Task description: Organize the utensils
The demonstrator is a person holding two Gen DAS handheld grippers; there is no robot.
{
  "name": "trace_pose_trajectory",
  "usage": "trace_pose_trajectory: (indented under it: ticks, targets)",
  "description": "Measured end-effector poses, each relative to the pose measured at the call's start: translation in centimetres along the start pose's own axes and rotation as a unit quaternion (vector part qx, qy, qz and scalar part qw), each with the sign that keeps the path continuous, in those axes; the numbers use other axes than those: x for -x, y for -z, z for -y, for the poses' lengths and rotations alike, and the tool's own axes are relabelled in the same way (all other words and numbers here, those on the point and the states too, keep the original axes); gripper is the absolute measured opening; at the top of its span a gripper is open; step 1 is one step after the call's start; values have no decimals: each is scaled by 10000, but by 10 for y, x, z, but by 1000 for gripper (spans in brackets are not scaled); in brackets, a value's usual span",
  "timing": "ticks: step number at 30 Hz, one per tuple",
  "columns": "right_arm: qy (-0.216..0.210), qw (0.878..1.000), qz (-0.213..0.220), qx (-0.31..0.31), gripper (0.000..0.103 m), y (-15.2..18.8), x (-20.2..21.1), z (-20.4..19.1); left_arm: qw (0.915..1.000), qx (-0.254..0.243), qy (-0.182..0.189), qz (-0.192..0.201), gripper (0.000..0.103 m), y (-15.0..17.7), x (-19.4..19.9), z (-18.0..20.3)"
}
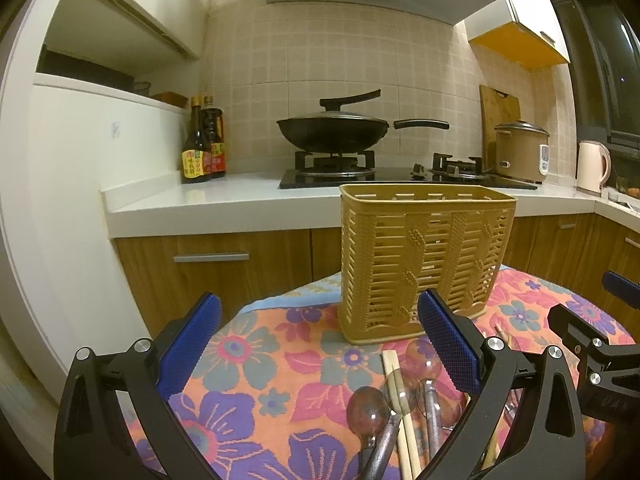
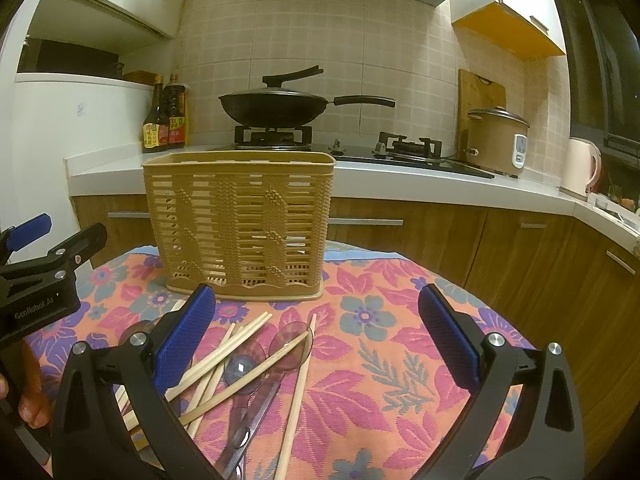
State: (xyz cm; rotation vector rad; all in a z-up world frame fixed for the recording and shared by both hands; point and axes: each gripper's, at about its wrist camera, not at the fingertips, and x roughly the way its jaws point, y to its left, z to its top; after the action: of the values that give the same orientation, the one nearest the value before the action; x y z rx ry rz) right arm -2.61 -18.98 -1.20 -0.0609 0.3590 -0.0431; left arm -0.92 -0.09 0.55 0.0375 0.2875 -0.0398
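A tan slatted utensil basket (image 1: 424, 256) stands upright at the far side of the flowered cloth; it also shows in the right wrist view (image 2: 240, 220). Loose wooden chopsticks (image 2: 228, 356) and translucent purple spoons (image 2: 290, 346) lie in a pile in front of it. In the left wrist view the spoons (image 1: 368, 404) and chopsticks (image 1: 398, 384) lie near the right finger. My left gripper (image 1: 320, 340) is open and empty above the cloth. My right gripper (image 2: 316, 332) is open and empty, its left finger over the pile.
The flowered cloth (image 2: 400, 320) covers a small table. Behind it runs a kitchen counter (image 1: 200, 200) with a wok (image 1: 332, 130) on the stove, sauce bottles (image 1: 202, 144), a rice cooker (image 1: 520, 150) and a kettle (image 1: 592, 166).
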Motion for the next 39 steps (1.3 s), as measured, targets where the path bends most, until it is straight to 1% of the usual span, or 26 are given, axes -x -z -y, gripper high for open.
trace_pose_trajectory:
  ticks: [13, 31, 33, 34, 36, 37, 38, 39]
  targets:
    - [5, 10000, 77, 10, 96, 1, 3, 1, 10000, 53, 8, 18, 95, 0, 2, 0]
    - [56, 9999, 8, -113, 97, -1, 2, 7, 10000, 3, -17, 3, 95, -1, 1, 0]
    - [137, 9998, 5, -131, 97, -1, 1, 8, 9998, 103, 105, -115, 95, -4, -2, -5]
    - [156, 9998, -16, -143, 97, -1, 0, 8, 9990, 234, 279, -277, 95, -6, -5, -11]
    - [49, 9995, -228, -208, 97, -3, -6, 11, 9950, 479, 645, -599, 95, -10, -11, -25]
    - [-5, 9990, -369, -263, 97, -3, -9, 13, 9930, 560, 747, -725, 95, -12, -12, -34]
    - [-36, 9980, -540, -335, 97, -4, -13, 16, 9909, 548, 873, -867, 94, -13, -14, -38]
    - [-48, 9968, -710, -375, 96, -4, -16, 18, 9859, 461, 1118, -1159, 93, -15, -20, -42]
